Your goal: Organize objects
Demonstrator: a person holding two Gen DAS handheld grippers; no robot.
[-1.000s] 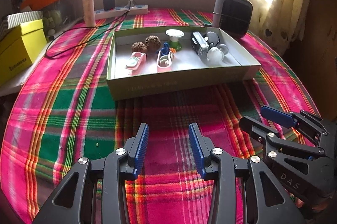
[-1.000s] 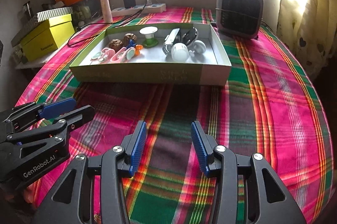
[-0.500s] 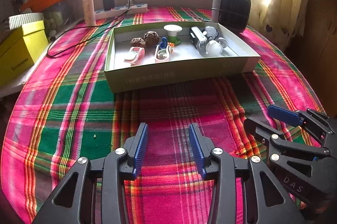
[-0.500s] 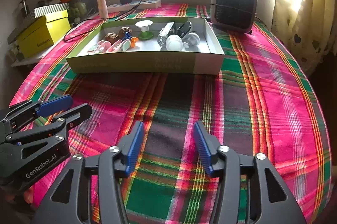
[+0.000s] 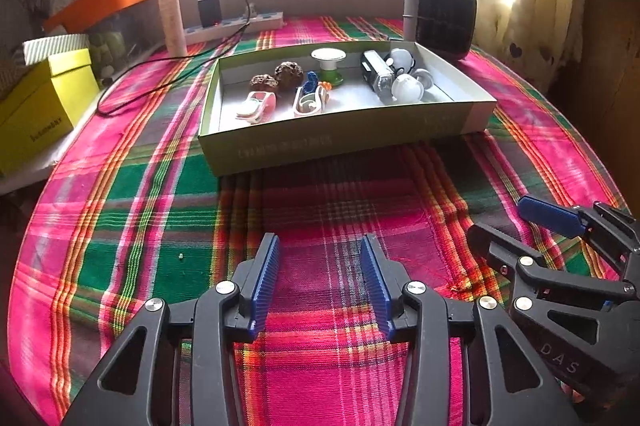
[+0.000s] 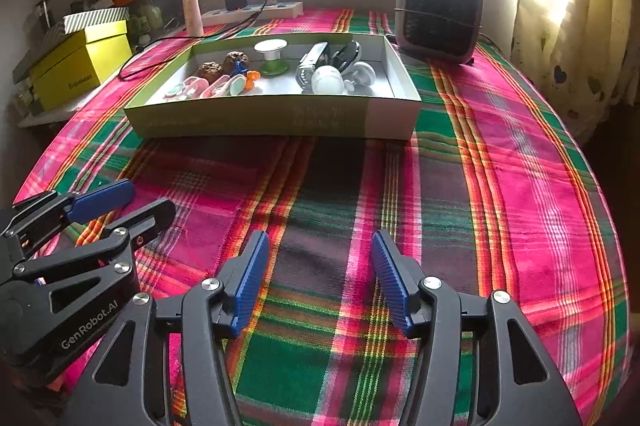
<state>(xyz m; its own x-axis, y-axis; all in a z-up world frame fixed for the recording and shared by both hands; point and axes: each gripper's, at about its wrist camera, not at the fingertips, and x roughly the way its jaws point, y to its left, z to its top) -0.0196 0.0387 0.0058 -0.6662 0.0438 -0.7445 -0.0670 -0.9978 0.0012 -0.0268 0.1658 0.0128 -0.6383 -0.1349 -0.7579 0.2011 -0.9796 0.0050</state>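
Two grippers hang side by side over a plaid cloth [image 5: 132, 194] of pink, green and orange stripes: the left gripper [image 5: 320, 278] and the right gripper [image 6: 318, 274], each with two ribbed blue pads set well apart and nothing between them. The black frame of the left one reads "GenRobot.AI" in the right wrist view; the right one shows "DAS" in the left wrist view. Well beyond both, on the far half of the table, lies one shallow cardboard box [image 5: 344, 146], olive outside and pale inside, with faint lettering on its near wall that cannot be read. Inside it, at the left end, sit two knobbly brown balls [image 5: 289, 75], two pink oblong plastic pieces [image 5: 256, 106], and a small blue and orange toy [image 5: 311, 83]; in the middle stands one white-topped spool on a green base [image 5: 329, 65]; at the right end a clear-and-black device [image 5: 376, 76] touches several round white caps [image 5: 406, 88], too clustered to count. Just beyond the box's far right corner stands one rounded grey heater with a dark grille [image 6: 438, 14]. At the far left are one yellow box [image 5: 38, 110] with small illegible print, an orange tray [image 5: 100, 0], a tall cream tube [image 5: 171, 20], and one white power strip [image 5: 234, 26] holding a black charger [image 5: 209, 11].
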